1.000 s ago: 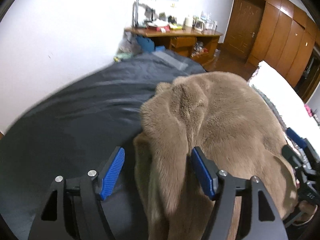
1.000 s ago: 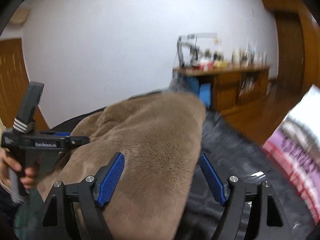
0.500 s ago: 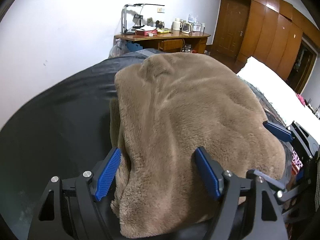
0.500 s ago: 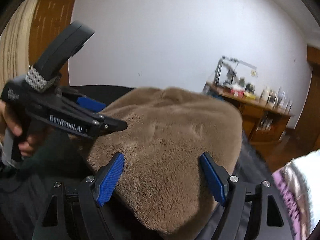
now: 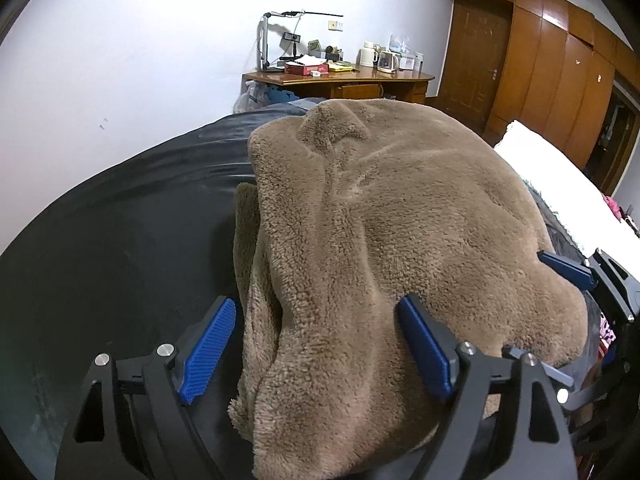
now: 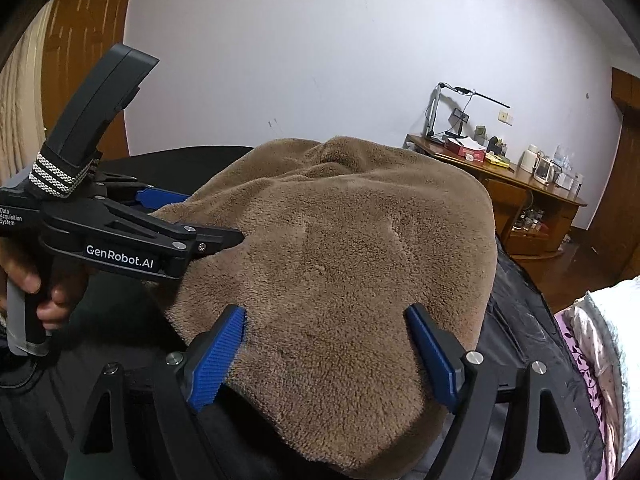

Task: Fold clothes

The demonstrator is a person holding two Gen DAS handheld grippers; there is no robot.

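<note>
A brown fleece garment (image 5: 400, 220) lies folded in a thick pad on the dark bedsheet (image 5: 120, 240). My left gripper (image 5: 316, 308) hangs over its near left edge. The jaws are opening, and fleece lies between and under the blue pads without being pinched. My right gripper (image 6: 324, 314) straddles the near right edge of the same garment (image 6: 340, 260). Its jaws are opening too, and the cloth lies loose between them. In the right wrist view the left gripper (image 6: 200, 216) comes in from the left, held by a hand (image 6: 36, 292).
A white wall stands behind the bed. A wooden desk (image 5: 340, 80) with a lamp, kettles and boxes is at the back, with a wooden wardrobe (image 5: 560, 60) beside it. A white and pink bedding pile (image 6: 600, 340) lies to the right.
The garment was bunched up and raised between the jaws, and now lies flat and folded over on the sheet. Both grippers have come down and their jaws stand wider apart.
</note>
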